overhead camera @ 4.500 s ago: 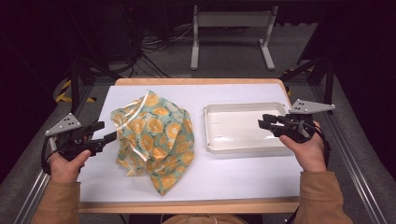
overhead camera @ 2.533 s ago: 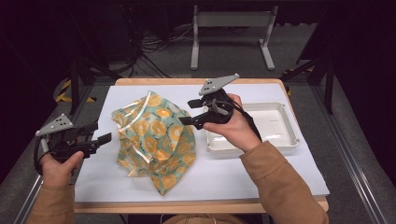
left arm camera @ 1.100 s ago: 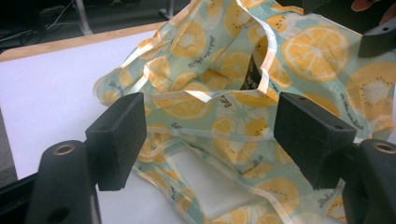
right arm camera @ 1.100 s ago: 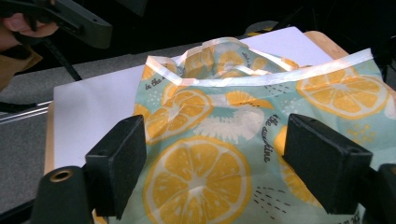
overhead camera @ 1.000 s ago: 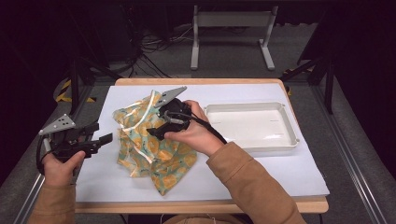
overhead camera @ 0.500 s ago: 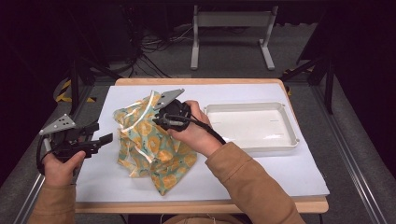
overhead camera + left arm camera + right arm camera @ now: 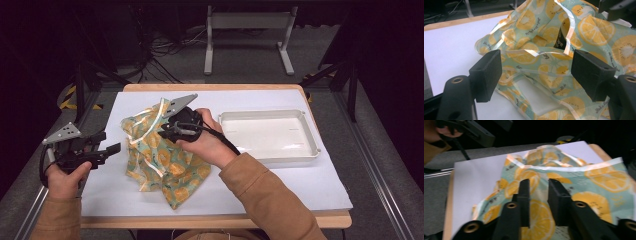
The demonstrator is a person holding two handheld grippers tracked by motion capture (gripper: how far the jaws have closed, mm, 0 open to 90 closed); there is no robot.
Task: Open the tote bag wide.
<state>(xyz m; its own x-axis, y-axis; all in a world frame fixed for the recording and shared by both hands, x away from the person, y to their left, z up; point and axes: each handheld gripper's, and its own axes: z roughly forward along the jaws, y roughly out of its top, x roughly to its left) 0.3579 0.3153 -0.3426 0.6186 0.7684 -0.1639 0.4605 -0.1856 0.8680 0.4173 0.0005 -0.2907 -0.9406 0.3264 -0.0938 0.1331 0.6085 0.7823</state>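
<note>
Gripping the bag (image 7: 162, 152) calls for care: right gripper (image 7: 538, 195), jaws just reopening, narrowly parted over its cloth, should pinch the rim; left gripper (image 7: 537, 75) gapes wide before it, empty.

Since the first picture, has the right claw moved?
Yes. The right claw has crossed from over the tray leftward onto the bag. Its jaws have just been opening, a gap showing between them over the cloth.
</note>
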